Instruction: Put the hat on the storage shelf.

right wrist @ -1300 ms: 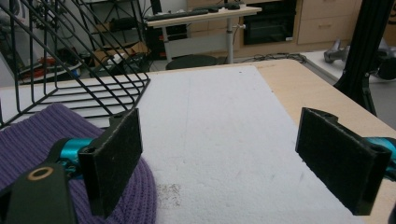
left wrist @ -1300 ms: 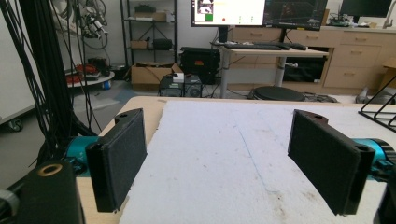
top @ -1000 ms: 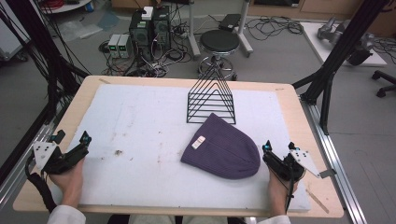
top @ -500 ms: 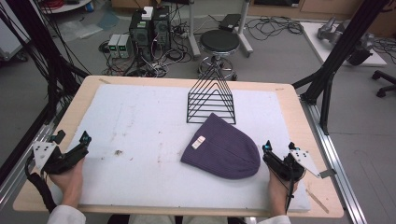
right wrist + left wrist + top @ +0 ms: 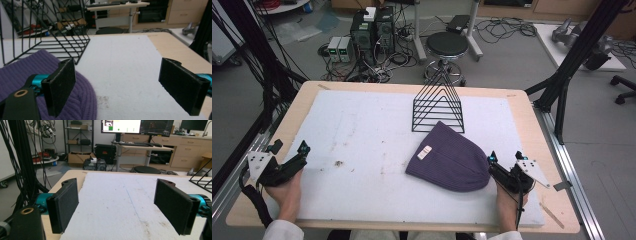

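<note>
Nothing has yet been taken in hand. The purple beanie (image 5: 451,161) lies flat on the white mat (image 5: 362,135) that covers the desk (image 5: 532,120), right of the middle and toward the near edge, with its small white label (image 5: 425,152) facing up. Just beyond it, at the far side, stands the black wire rack (image 5: 438,105); the hat's far edge lies close to the rack's foot, though whether they touch cannot be told.

The right tongs (image 5: 504,167) rest at the near right, just beside the beanie's right edge. Their jaws are spread wide and hold nothing; in the right gripper view the purple knit (image 5: 30,72) lies under and beside the left jaw, with bare mat between the two pads. The left tongs (image 5: 292,159) sit well apart at the near left edge of the mat, likewise released and empty, pointing across bare mat.

By the look of it, the work is at its start: the hat is untouched and unfolded, and the right tongs are the better placed to grasp it first. Everything remains to be done.
</note>
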`<state>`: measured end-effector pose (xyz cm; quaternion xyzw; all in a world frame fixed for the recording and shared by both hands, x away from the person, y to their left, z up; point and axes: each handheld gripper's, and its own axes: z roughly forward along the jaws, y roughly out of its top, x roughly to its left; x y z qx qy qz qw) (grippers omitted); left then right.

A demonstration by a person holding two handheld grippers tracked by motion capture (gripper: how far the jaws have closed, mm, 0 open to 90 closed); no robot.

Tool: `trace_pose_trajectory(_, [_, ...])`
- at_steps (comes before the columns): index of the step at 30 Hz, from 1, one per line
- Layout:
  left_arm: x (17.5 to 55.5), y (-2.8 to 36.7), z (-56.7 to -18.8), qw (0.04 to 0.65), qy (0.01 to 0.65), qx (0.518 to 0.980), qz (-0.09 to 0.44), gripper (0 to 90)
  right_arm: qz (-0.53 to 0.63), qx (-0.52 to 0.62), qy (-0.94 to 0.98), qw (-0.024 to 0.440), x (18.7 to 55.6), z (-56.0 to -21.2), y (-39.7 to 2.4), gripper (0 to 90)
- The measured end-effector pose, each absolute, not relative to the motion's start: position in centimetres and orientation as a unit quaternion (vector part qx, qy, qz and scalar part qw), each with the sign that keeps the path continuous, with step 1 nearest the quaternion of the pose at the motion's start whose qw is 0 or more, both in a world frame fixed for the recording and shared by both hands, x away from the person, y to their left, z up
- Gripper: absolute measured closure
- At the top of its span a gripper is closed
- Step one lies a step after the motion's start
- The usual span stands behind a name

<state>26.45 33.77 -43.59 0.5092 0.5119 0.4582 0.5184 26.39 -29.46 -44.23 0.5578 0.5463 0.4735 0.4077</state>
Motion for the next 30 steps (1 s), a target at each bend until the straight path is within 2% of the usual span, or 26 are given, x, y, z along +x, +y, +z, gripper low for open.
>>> trace_pose_trajectory(3, [26.4,33.8,-43.6,0.519,0.513,0.508,0.458,19.9,0.462,0.568,0.565,0.382,26.4,-43.9,-28.8,12.1])
trace_pose_trajectory(12, [26.4,33.8,-43.6,0.520,0.512,0.507,0.457,19.9,0.435,0.579,0.593,0.351,26.3,-43.3,-27.2,11.9])
trace_pose_trajectory(16, [26.4,33.8,-43.6,0.521,0.513,0.507,0.456,19.9,0.424,0.603,0.600,0.311,26.2,-43.3,-26.5,11.9])
trace_pose_trajectory(30, [26.3,34.1,-43.6,0.522,0.518,0.501,0.456,20.1,0.393,0.637,0.610,0.261,25.9,-43.4,-25.3,11.9])
